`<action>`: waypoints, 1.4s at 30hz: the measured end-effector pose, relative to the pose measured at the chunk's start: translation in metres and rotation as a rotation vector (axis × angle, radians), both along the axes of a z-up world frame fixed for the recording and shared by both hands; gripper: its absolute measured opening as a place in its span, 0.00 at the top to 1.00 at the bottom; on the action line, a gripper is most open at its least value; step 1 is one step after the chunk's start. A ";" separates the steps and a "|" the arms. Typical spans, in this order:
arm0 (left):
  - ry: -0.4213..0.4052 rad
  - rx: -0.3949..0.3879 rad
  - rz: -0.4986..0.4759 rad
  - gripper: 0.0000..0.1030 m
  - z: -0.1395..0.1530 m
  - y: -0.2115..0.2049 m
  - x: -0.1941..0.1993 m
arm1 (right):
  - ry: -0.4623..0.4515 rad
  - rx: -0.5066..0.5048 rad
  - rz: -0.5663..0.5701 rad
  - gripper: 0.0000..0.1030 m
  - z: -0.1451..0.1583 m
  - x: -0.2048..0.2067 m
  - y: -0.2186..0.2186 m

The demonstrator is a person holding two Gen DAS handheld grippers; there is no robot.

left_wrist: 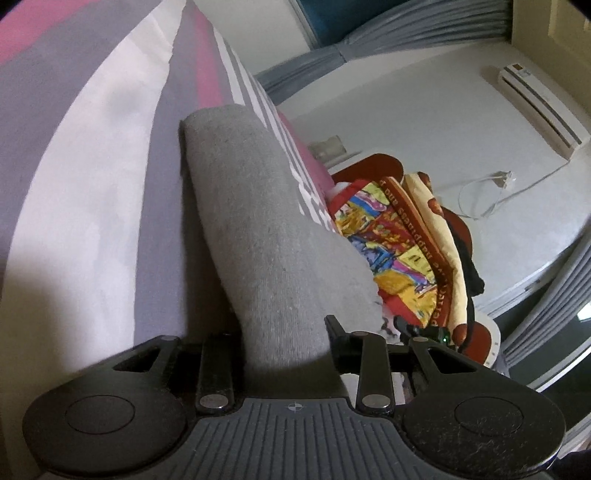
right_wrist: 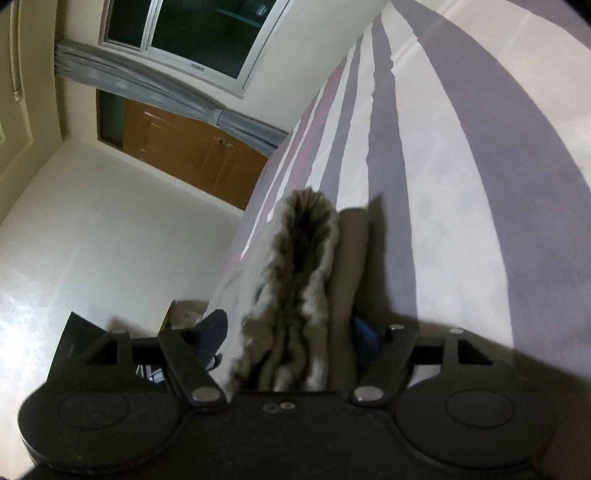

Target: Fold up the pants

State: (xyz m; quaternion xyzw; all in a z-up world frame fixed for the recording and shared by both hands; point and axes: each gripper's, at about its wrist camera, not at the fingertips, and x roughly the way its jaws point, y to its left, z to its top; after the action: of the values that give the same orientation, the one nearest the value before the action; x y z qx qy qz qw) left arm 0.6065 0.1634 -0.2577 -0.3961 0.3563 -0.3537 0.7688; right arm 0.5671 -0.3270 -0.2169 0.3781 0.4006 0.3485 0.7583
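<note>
In the left wrist view, the striped sheet (left_wrist: 92,177) filled the upper left, with bands of grey, white and pink. The grey pants (left_wrist: 258,221) ran from the centre down to the bottom, lying folded on the sheet, and the left gripper (left_wrist: 284,343) was clamped on their near end; its fingertips were buried under the cloth. Right of centre sat a bright printed blanket (left_wrist: 399,236) with a brown border carrying upside-down lettering; "happiness and" could be read, the rest was too warped to make out. An air conditioner (left_wrist: 535,107) at the upper right bore a small label too tiny to read, and a white cable (left_wrist: 480,199) hung below it.

In the right wrist view, a window (right_wrist: 192,33) and a brown cabinet (right_wrist: 192,151) took the upper left. At lower centre the pants' bunched, blurred edge (right_wrist: 303,280) stood between the fingers of the right gripper (right_wrist: 295,347), whose jaws stood apart, not pressing the cloth. A blue fingertip (right_wrist: 364,332) peeked out beside the fabric. The sheet (right_wrist: 461,184) covered the right.
</note>
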 end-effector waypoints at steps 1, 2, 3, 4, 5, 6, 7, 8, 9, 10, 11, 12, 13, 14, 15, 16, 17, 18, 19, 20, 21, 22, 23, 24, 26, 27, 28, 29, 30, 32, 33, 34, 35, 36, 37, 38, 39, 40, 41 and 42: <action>-0.003 0.015 0.006 0.68 0.000 -0.001 0.000 | -0.002 -0.009 0.012 0.35 0.000 0.000 0.002; -0.003 0.026 0.009 0.68 0.000 -0.003 0.003 | -0.012 -0.048 0.014 0.41 0.001 0.000 0.006; 0.005 0.051 0.016 0.68 -0.002 -0.004 0.005 | -0.010 -0.070 0.010 0.45 -0.001 0.002 0.010; 0.015 0.069 0.027 0.68 -0.002 -0.005 0.007 | -0.004 -0.066 -0.007 0.48 -0.005 0.003 0.011; 0.015 0.082 0.033 0.68 0.001 -0.007 0.007 | -0.008 -0.071 -0.018 0.48 -0.006 0.003 0.010; 0.006 0.111 0.041 0.68 0.005 -0.010 0.005 | -0.009 -0.078 -0.025 0.49 -0.006 0.002 0.009; 0.003 0.137 0.055 0.66 0.009 -0.011 0.001 | 0.001 -0.082 -0.039 0.47 -0.005 0.000 0.009; 0.012 0.157 0.077 0.61 0.013 -0.010 -0.004 | 0.015 -0.111 -0.056 0.45 0.001 -0.005 0.010; 0.017 0.200 0.109 0.59 0.023 -0.010 -0.012 | 0.018 -0.147 -0.070 0.40 0.011 -0.010 0.014; 0.001 0.258 0.146 0.55 0.036 -0.011 -0.023 | 0.016 -0.196 -0.093 0.32 0.022 -0.019 0.015; -0.020 0.305 0.178 0.50 0.048 -0.011 -0.034 | 0.001 -0.244 -0.109 0.26 0.038 -0.032 0.016; -0.058 0.354 0.202 0.47 0.064 -0.012 -0.052 | -0.024 -0.273 -0.113 0.19 0.052 -0.041 0.020; -0.083 0.390 0.222 0.44 0.076 -0.012 -0.066 | -0.061 -0.296 -0.112 0.18 0.068 -0.056 0.021; -0.114 0.434 0.249 0.44 0.093 -0.014 -0.086 | -0.093 -0.320 -0.111 0.17 0.085 -0.072 0.023; -0.143 0.443 0.270 0.42 0.108 -0.014 -0.105 | -0.121 -0.339 -0.105 0.13 0.102 -0.089 0.026; -0.165 0.441 0.297 0.32 0.122 -0.014 -0.121 | -0.144 -0.353 -0.103 0.07 0.115 -0.103 0.027; -0.194 0.458 0.341 0.19 0.141 -0.016 -0.145 | -0.182 -0.377 -0.104 0.04 0.133 -0.125 0.030; -0.218 0.489 0.378 0.14 0.155 -0.019 -0.164 | -0.222 -0.402 -0.108 0.00 0.148 -0.141 0.033; -0.253 0.528 0.417 0.08 0.171 -0.023 -0.187 | -0.268 -0.434 -0.118 0.00 0.164 -0.162 0.037; -0.276 0.555 0.438 0.07 0.182 -0.026 -0.204 | -0.310 -0.469 -0.134 0.00 0.178 -0.183 0.041; -0.292 0.588 0.458 0.07 0.195 -0.031 -0.225 | -0.341 -0.506 -0.148 0.00 0.191 -0.199 0.045; -0.304 0.609 0.470 0.06 0.205 -0.034 -0.242 | -0.364 -0.544 -0.155 0.00 0.199 -0.216 0.048; -0.316 0.616 0.478 0.05 0.215 -0.039 -0.263 | -0.387 -0.588 -0.161 0.00 0.211 -0.238 0.054; -0.317 0.614 0.484 0.04 0.224 -0.044 -0.277 | -0.398 -0.613 -0.165 0.00 0.220 -0.254 0.060; -0.316 0.628 0.510 0.03 0.238 -0.052 -0.308 | -0.406 -0.664 -0.179 0.00 0.233 -0.283 0.068; -0.326 0.636 0.519 0.01 0.243 -0.057 -0.325 | -0.419 -0.686 -0.190 0.00 0.240 -0.300 0.072; -0.339 0.653 0.520 0.00 0.248 -0.063 -0.340 | -0.441 -0.695 -0.202 0.00 0.244 -0.312 0.076; -0.352 0.672 0.534 0.00 0.251 -0.065 -0.353 | -0.467 -0.701 -0.215 0.00 0.250 -0.329 0.078; -0.358 0.687 0.550 0.00 0.254 -0.068 -0.367 | -0.478 -0.705 -0.224 0.00 0.252 -0.340 0.080; -0.364 0.688 0.536 0.00 0.257 -0.065 -0.394 | -0.490 -0.709 -0.249 0.00 0.257 -0.358 0.083; -0.376 0.681 0.541 0.00 0.262 -0.066 -0.405 | -0.490 -0.709 -0.260 0.00 0.259 -0.366 0.084; -0.390 0.677 0.543 0.00 0.268 -0.066 -0.416 | -0.492 -0.708 -0.262 0.00 0.261 -0.373 0.085; -0.402 0.679 0.546 0.00 0.273 -0.065 -0.426 | -0.497 -0.707 -0.263 0.00 0.263 -0.379 0.086; -0.408 0.685 0.556 0.00 0.278 -0.065 -0.433 | -0.503 -0.710 -0.267 0.00 0.264 -0.383 0.089; -0.408 0.691 0.569 0.00 0.283 -0.066 -0.441 | -0.508 -0.715 -0.273 0.00 0.266 -0.388 0.092; -0.411 0.698 0.583 0.00 0.288 -0.065 -0.447 | -0.512 -0.722 -0.274 0.00 0.266 -0.390 0.095; -0.417 0.702 0.592 0.00 0.294 -0.065 -0.454 | -0.518 -0.730 -0.280 0.00 0.267 -0.393 0.099; -0.423 0.702 0.599 0.00 0.298 -0.066 -0.459 | -0.526 -0.742 -0.291 0.00 0.269 -0.397 0.102; -0.428 0.700 0.605 0.00 0.302 -0.067 -0.465 | -0.537 -0.751 -0.296 0.00 0.272 -0.402 0.104; -0.432 0.698 0.604 0.00 0.306 -0.068 -0.471 | -0.552 -0.756 -0.299 0.00 0.275 -0.408 0.107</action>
State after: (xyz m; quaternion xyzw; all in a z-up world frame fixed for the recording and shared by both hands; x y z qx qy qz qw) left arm 0.1358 0.0953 0.0481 -0.1187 0.1557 -0.0496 0.9794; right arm 0.1586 -0.2201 0.0580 0.0232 0.2246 0.1533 0.9620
